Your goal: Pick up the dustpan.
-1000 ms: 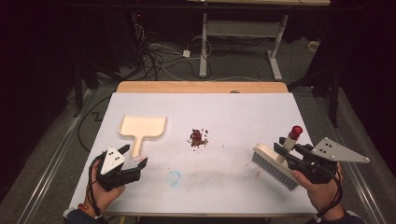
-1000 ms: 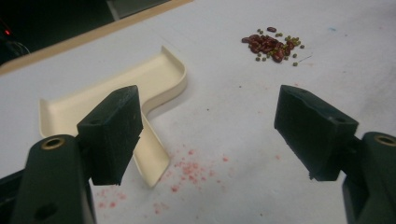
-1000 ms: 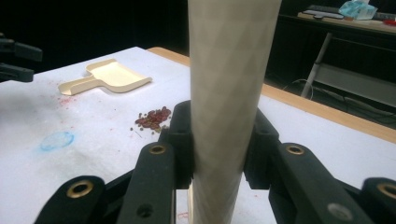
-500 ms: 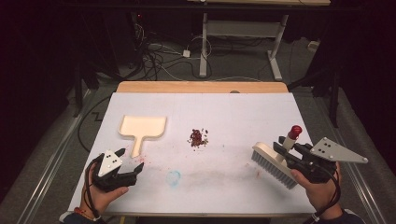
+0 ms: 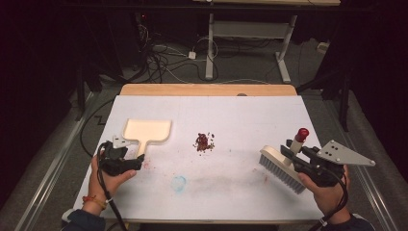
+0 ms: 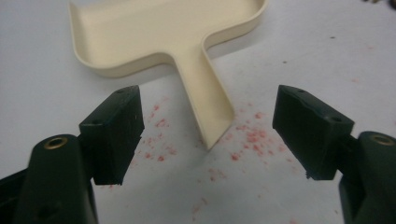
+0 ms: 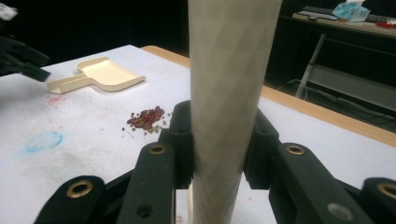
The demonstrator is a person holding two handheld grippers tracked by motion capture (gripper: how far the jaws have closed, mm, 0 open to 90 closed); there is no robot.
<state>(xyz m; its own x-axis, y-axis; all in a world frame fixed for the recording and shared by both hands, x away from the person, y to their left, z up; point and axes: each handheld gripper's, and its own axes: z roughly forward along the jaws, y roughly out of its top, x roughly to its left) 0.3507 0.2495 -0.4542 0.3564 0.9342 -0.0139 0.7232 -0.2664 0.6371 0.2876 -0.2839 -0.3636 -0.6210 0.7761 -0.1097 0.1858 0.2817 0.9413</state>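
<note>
Here the left claw [image 6: 208, 135] stands wide open, holding nothing, its jaws to either side of the dustpan's [image 5: 146, 131] handle end without touching it. The cream dustpan lies flat on the white counter [image 5: 240, 115], left of centre. The right claw [image 5: 292, 155] is clamped on the brush's [image 5: 283, 168] pale handle near the counter's right edge, bristles down. A small heap of red-brown crumbs [image 5: 204, 142] sits mid-counter, with bare surface between it and both tools.
</note>
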